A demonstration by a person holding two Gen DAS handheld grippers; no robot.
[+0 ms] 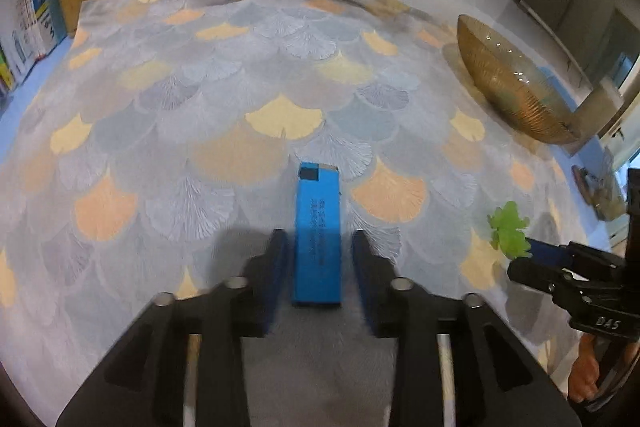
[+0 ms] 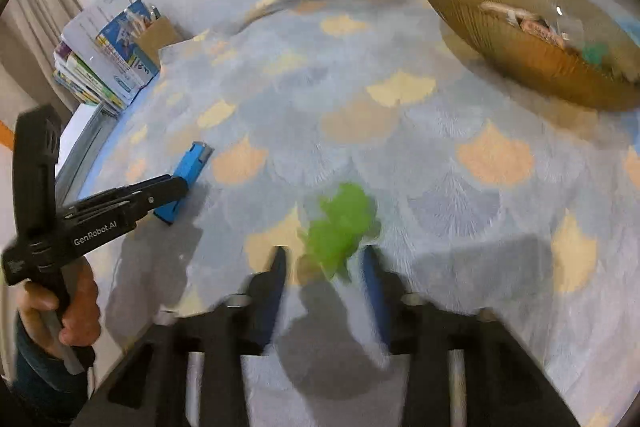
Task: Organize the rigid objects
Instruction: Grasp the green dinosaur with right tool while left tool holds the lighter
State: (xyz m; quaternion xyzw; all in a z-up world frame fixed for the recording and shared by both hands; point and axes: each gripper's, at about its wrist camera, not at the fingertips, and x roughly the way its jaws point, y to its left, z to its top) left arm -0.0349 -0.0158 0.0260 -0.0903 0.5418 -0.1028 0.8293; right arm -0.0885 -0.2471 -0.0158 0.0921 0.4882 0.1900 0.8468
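1. The left tongs [image 1: 320, 267] stand apart, straddling the blue box [image 1: 318, 235]. A gap shows on each side between pad and box, so nothing is clamped.
2. The box lies flat on the patterned cloth [image 1: 200, 87] that covers the bench, toward the left edge. Its long axis runs straight away from the left tongs, in line with their fingers, so its narrow width sits between the pads. The far end carries a dark patch.
3. The right tongs [image 2: 324, 267] also stand apart, with the green toy [image 2: 340, 227] between and just beyond their tips. The picture is blurred, so I cannot tell whether a pad touches it; it looks loose.
4. The toy is irregular, with no clear long axis. It sits near the middle of the bench, to the right of the box.
5. The bowl [image 2: 500, 47] stands at the far right corner and already holds a few small things. It lies much nearer the right hand than the left.
6. Judgement: each hand is already lined up on its own thing, so closing comes first; the carry to the bowl is shorter for the toy.
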